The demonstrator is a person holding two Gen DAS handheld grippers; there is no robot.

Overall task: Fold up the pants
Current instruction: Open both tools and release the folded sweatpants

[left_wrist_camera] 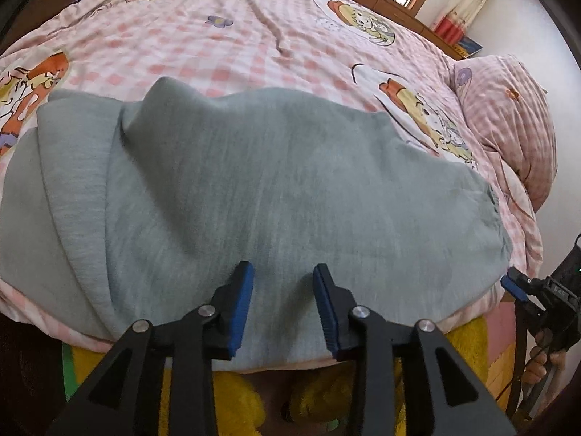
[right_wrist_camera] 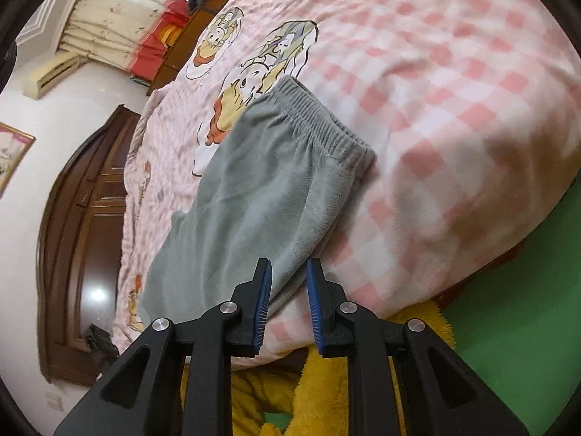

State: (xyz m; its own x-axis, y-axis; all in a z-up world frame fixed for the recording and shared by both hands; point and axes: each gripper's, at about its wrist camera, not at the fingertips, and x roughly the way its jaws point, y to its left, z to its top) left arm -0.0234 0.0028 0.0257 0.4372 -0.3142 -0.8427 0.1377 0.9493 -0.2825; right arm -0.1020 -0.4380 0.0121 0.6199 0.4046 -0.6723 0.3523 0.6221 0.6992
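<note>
Open bed beyond the pants, crowded near edge

Bare quilt (left_wrist_camera: pixel 225 36) was seen past the pants (left_wrist_camera: pixel 254 181), with a pillow (left_wrist_camera: pixel 508 116) bunched at the right; below the bed edge, passage was narrowed by yellow plush (right_wrist_camera: pixel 326 392) and the right gripper (left_wrist_camera: pixel 515 287).

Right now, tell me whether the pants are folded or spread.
Folded: the grey pants lie doubled on the bed, one layer's edge over another at left.

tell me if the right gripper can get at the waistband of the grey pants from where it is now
Probably yes: the right gripper is open at the near edge of the grey pants, and nothing lies between it and the waistband further up the bed.
</note>
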